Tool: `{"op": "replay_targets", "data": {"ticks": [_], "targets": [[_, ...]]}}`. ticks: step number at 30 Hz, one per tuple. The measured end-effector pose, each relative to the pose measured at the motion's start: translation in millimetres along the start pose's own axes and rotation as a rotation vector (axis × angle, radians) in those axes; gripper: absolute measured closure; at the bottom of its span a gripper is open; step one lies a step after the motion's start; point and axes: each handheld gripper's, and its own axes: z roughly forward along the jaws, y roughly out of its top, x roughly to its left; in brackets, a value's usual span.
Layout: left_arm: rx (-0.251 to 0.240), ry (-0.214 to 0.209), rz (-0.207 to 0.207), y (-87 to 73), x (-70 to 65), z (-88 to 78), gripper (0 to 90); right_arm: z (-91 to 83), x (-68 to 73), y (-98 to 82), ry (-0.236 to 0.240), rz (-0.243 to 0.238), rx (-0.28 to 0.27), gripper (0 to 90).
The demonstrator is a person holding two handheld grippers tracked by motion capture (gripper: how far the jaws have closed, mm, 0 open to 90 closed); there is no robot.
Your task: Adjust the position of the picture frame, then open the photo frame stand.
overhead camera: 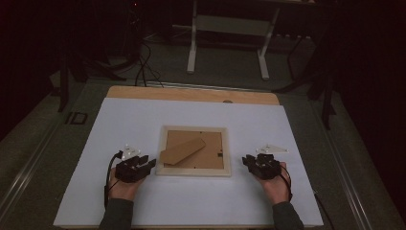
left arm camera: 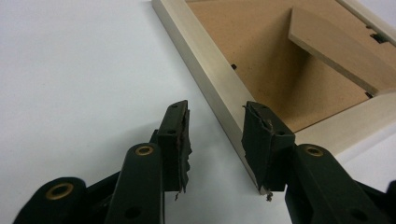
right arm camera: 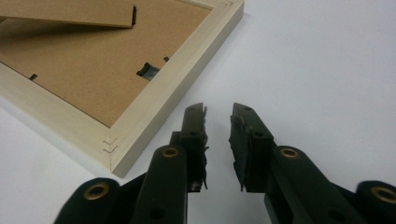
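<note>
A pale wooden picture frame (overhead camera: 193, 152) lies face down in the middle of the white tabletop, brown backing board up, with its cardboard stand flap (overhead camera: 183, 151) raised. My left gripper (overhead camera: 149, 165) rests just left of the frame's near-left corner; in the left gripper view its jaws (left arm camera: 215, 135) stand apart over the frame's edge (left arm camera: 205, 65) with nothing between them. My right gripper (overhead camera: 246, 160) sits to the right of the frame; in the right gripper view its jaws (right arm camera: 218, 135) are slightly apart over bare table beside the frame's corner (right arm camera: 116, 158), holding nothing.
The white table (overhead camera: 143, 206) has a wood strip (overhead camera: 191, 94) along its far edge. Beyond it stand a white table stand (overhead camera: 227, 28) and cables on the dark floor. A person's hands and sleeves come in from the bottom.
</note>
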Motion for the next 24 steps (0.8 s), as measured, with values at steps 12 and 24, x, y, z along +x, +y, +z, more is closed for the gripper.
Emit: {"op": "replay_targets", "data": {"ticks": [12,24], "targets": [[-0.033,-0.004,-0.033,1.0,4.4,-3.2,58.0,-1.6,-2.8,-0.2,-0.003,0.004,-0.008,69.8],[-0.065,-0.022,-0.062,6.1,6.5,-12.8,53.7,-4.2,-8.9,-0.9,-0.002,0.044,-0.006,58.6]]}}
